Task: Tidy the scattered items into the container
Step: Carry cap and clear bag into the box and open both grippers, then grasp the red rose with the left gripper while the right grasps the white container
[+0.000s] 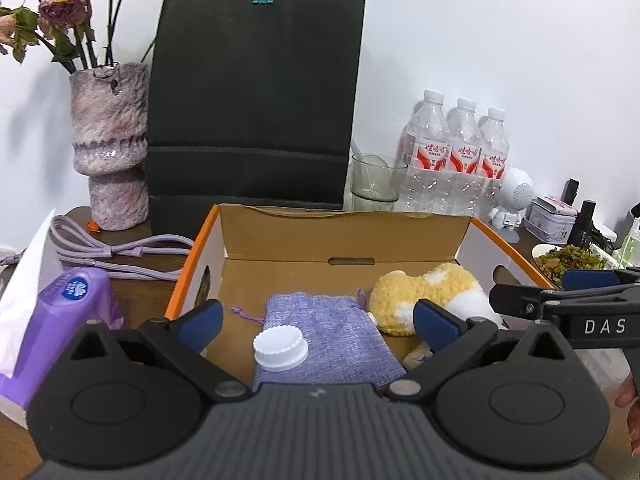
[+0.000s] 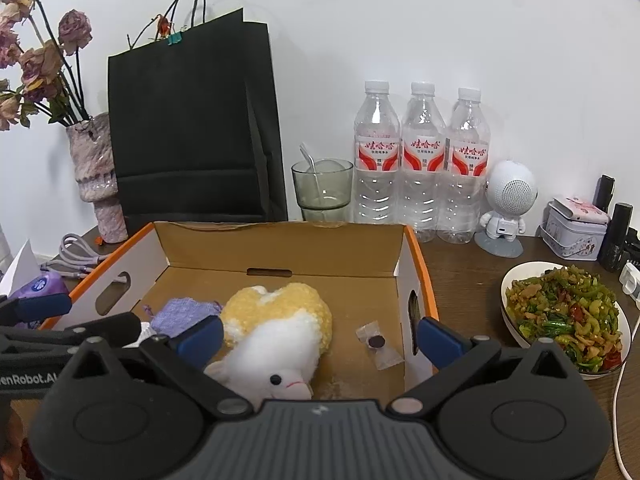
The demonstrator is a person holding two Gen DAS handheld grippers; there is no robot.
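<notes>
Left gripper (image 1: 316, 326) hangs over the box (image 1: 344, 236) with its jaws spread wide, nothing between them — below lie the purple pouch (image 1: 332, 344) and a white cap (image 1: 281, 349) resting on it. Right gripper (image 2: 320, 338) is spread apart too, empty, poised over the same box. Inside sits the plush toy (image 2: 276, 332), touching the pouch's edge, and a small clear packet (image 2: 378, 345) lies apart near the right wall. Outside on the table — a dish of greens (image 2: 564, 316) just right of the box.
</notes>
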